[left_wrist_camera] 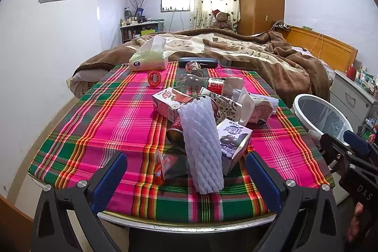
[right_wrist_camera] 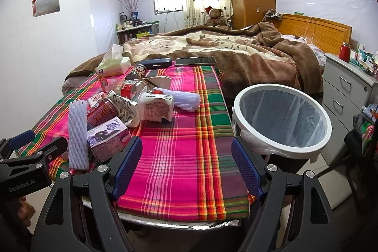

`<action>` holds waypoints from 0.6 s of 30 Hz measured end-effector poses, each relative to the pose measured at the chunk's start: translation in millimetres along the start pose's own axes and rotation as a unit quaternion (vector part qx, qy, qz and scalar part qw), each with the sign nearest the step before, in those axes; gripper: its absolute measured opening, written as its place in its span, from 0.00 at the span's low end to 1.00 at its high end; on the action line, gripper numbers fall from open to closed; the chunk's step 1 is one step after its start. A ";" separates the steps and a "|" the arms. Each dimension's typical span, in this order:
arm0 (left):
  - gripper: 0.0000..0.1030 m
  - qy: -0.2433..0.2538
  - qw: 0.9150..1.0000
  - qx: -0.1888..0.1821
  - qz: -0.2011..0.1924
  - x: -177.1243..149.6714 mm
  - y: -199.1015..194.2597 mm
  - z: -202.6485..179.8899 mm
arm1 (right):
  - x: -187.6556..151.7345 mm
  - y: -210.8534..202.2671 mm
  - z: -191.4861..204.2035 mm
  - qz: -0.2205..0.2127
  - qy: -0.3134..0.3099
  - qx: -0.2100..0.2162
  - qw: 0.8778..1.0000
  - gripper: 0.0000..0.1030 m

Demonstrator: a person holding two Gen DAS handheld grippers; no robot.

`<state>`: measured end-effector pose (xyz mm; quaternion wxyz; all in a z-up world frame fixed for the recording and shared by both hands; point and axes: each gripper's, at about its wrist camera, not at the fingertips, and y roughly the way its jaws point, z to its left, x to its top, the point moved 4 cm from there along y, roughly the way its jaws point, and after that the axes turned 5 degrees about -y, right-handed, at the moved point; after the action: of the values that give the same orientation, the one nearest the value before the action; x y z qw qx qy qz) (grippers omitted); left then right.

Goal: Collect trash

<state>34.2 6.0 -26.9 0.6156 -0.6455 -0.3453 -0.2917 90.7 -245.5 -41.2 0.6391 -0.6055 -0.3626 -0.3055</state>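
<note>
On the left, the left gripper [left_wrist_camera: 185,178] hovers at the near edge of the plaid tablecloth [left_wrist_camera: 113,124] with its blue fingers spread wide and empty, facing a white foam fruit sleeve [left_wrist_camera: 203,145] standing upright beside a purple juice carton [left_wrist_camera: 232,143] in the trash pile. Farther right, the right gripper [right_wrist_camera: 186,167] is likewise wide open, holding nothing above bare cloth. Just off the table's right edge stands the white-rimmed trash bin [right_wrist_camera: 282,121], lined with a clear bag.
</note>
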 end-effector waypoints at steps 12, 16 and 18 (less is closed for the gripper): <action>0.99 0.000 1.000 0.001 0.000 0.1 -0.7 -1.0 | -0.2 0.2 0.0 0.000 0.000 0.000 1.000 0.77; 0.99 0.001 1.000 0.001 -0.002 0.6 -2.0 -2.3 | -0.6 0.0 0.5 0.000 -0.001 0.000 1.000 0.77; 0.99 0.001 1.000 0.001 -0.002 0.7 0.0 -1.1 | -0.6 -0.3 0.3 -0.001 -0.001 0.001 1.000 0.77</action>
<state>34.7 4.9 -26.3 0.6159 -0.6442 -0.3460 -0.2933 90.1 -245.2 -41.6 0.6389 -0.6051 -0.3639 -0.3054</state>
